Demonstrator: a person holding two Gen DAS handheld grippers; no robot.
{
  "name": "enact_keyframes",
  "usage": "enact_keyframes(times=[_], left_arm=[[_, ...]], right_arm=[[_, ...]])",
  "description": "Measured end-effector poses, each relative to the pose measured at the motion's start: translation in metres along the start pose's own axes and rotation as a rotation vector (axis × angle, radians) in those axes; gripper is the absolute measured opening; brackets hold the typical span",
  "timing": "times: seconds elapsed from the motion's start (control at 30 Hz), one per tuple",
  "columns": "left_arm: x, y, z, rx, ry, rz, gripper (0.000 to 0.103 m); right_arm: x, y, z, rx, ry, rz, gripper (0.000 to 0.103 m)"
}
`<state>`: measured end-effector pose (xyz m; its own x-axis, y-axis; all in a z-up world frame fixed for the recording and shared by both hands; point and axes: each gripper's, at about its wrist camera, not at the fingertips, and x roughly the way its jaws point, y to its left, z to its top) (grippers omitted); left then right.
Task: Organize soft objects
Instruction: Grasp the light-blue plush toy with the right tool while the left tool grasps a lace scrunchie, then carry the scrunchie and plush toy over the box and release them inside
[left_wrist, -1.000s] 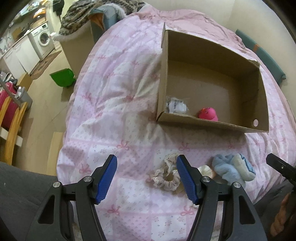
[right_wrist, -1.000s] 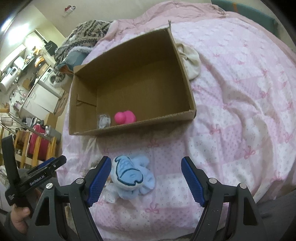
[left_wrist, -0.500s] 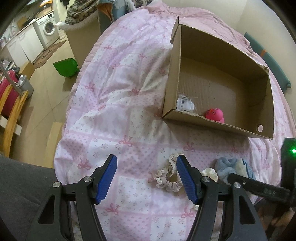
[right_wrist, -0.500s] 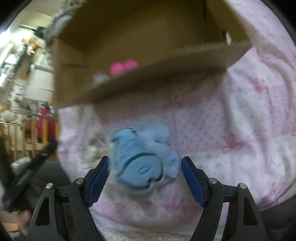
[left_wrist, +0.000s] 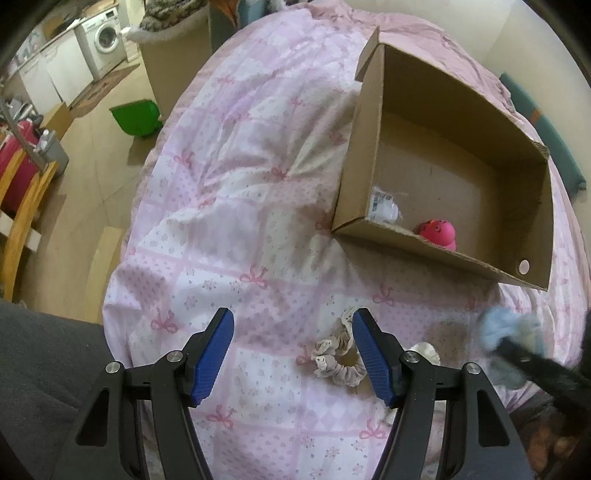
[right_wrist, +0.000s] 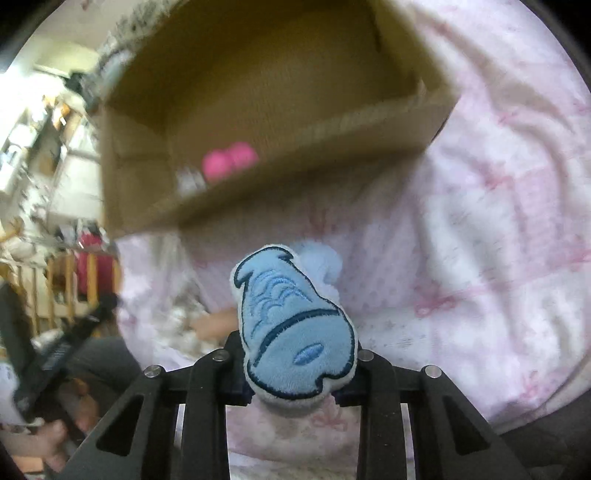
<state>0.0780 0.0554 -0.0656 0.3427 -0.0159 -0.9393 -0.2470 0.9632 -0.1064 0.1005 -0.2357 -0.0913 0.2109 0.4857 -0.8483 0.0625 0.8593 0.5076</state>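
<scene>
1. Right wrist view: right claw (right_wrist: 297, 384) closing on blue plush toy (right_wrist: 295, 332), cardboard box (right_wrist: 258, 177) at 12 o'clock.
2. Risk: shallow pinch, plush slips before box.
3. Left claw (left_wrist: 293, 356) open, empty; cream scrunchie (left_wrist: 338, 360) could snag.

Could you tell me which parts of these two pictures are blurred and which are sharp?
Left wrist view: the left gripper, scrunchie and cardboard box are sharp, but the blue plush at the right edge is smeared. Right wrist view: the plush between the closing jaws of the right gripper is crisp, while the box, pink toy and quilt behind are blurred.
</scene>
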Motion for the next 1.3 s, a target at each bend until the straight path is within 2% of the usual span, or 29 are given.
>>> enact_keyframes(times=[0.07,0.17,0.27,0.4,0.6,0.63,0.7,0.77,0.83,0.93,1.0,1.1,1.17,1.23,1.3], left_arm=[[0.005,0.000,-0.001,-0.005,0.022,0.003,0.064],[0.018,-0.001,-0.002,-0.013,0.081,-0.009,0.064],[0.034,-0.005,-0.004,-0.013,0.150,-0.011,0.064],[0.052,-0.012,-0.008,-0.016,0.233,-0.059,0.063],[0.054,-0.026,-0.009,0.026,0.229,-0.083,0.063],[0.054,-0.028,-0.010,0.035,0.230,-0.086,0.057],[0.058,-0.031,-0.011,0.050,0.251,-0.097,0.027],[0.061,-0.032,-0.013,0.055,0.272,-0.118,0.012],[0.056,-0.032,-0.011,0.057,0.247,-0.109,0.007],[0.034,-0.029,-0.006,0.062,0.179,-0.125,0.006],[0.010,-0.025,-0.004,0.075,0.093,-0.122,0.006],[-0.014,-0.021,-0.005,0.085,0.003,-0.124,0.006],[-0.023,-0.017,-0.005,0.079,-0.029,-0.135,0.006],[-0.031,-0.020,-0.007,0.096,-0.076,-0.108,0.006],[-0.032,-0.025,-0.005,0.100,-0.086,-0.099,0.006]], right_arm=[[-0.020,0.003,-0.003,0.000,-0.074,0.041,0.031],[-0.035,0.009,-0.007,-0.017,-0.130,0.048,0.031],[-0.037,0.009,-0.009,-0.009,-0.128,0.058,0.031],[-0.035,0.004,-0.006,0.005,-0.107,0.053,0.031],[-0.028,0.001,-0.001,0.010,-0.088,0.050,0.031],[-0.027,0.001,0.000,0.011,-0.086,0.049,0.031],[-0.026,0.001,0.000,0.010,-0.086,0.045,0.032],[-0.024,0.002,0.001,0.008,-0.084,0.043,0.032],[-0.022,0.003,0.001,0.004,-0.082,0.035,0.032],[-0.023,0.004,-0.001,-0.002,-0.082,0.028,0.032],[-0.025,0.005,-0.002,-0.003,-0.088,0.031,0.032],[-0.031,0.006,-0.003,-0.009,-0.109,0.046,0.032],[-0.034,0.007,-0.004,-0.018,-0.120,0.054,0.032],[-0.035,0.009,-0.005,-0.027,-0.125,0.056,0.032],[-0.036,0.011,-0.008,-0.037,-0.129,0.062,0.032]])
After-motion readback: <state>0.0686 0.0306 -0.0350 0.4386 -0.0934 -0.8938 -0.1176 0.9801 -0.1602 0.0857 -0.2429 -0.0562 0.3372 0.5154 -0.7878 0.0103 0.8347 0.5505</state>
